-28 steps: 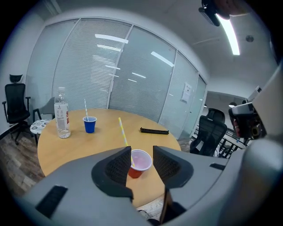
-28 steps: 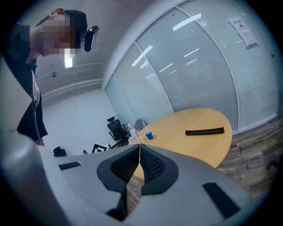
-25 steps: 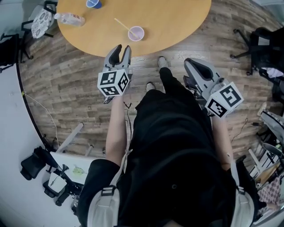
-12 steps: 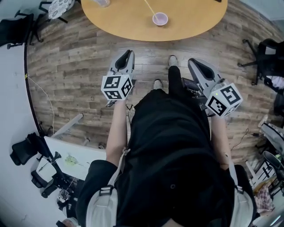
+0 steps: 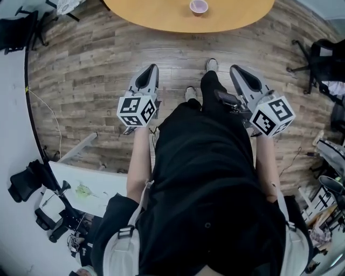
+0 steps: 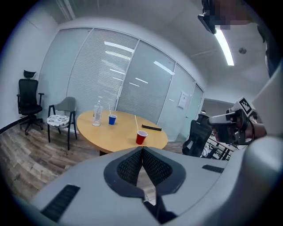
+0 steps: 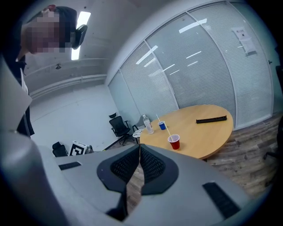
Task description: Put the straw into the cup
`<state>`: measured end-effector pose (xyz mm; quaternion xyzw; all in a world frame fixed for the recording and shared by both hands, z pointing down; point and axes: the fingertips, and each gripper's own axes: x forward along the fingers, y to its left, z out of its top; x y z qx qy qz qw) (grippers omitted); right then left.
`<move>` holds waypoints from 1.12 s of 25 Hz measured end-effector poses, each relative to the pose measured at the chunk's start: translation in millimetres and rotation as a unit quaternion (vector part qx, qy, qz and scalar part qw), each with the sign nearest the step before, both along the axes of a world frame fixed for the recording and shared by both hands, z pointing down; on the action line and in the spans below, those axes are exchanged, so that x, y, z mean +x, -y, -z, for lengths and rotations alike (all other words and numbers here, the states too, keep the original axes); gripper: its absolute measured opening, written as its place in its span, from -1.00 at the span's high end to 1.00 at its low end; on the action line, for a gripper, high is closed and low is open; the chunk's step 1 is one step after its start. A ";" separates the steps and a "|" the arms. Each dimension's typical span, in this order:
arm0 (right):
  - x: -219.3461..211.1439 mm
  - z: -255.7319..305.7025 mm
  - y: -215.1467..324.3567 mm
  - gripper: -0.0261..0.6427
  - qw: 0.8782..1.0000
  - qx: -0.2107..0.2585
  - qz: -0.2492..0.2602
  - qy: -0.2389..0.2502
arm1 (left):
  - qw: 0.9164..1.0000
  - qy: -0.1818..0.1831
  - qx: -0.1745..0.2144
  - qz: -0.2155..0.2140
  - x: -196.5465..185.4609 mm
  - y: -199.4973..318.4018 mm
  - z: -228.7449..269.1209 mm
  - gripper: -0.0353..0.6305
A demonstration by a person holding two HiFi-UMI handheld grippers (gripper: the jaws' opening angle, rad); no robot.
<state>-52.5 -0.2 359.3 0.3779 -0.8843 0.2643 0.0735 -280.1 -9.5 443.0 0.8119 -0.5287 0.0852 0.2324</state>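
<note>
From the head view I see only a slice of the round wooden surface (image 5: pixel 161 16) at the top edge, with the red cup (image 5: pixel 198 6) close to its near rim and a wide stretch of plank floor (image 5: pixel 97 70) between it and the person's feet. The left gripper (image 5: pixel 153 70) and the right gripper (image 5: pixel 235 70) sit mid-frame, well short of the rim. Each gripper's own view shows its jaws pressed together with nothing between them. Those views also show what the head view does not: the straw (image 6: pixel 136 122) stands slanted in the red cup. A blue cup (image 6: pixel 112 119) with its own straw, a water bottle (image 6: pixel 97 115) and a black bar (image 6: pixel 151 128) sit farther back. Office chairs (image 6: pixel 27 103) stand at the left of the left gripper view.
</note>
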 end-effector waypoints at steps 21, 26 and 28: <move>72.1 44.4 -22.8 0.87 0.998 0.068 0.011 0.012 | 0.989 -0.084 0.089 -0.085 119.0 -51.3 114.2 0.86; 120.1 42.8 -50.8 0.87 0.997 0.071 0.007 0.017 | 0.987 -0.055 0.106 -0.109 174.3 -72.0 134.0 0.86; 133.2 43.5 -63.9 0.87 0.997 0.071 0.008 0.021 | 0.985 -0.063 0.111 -0.113 190.9 -82.1 141.3 0.86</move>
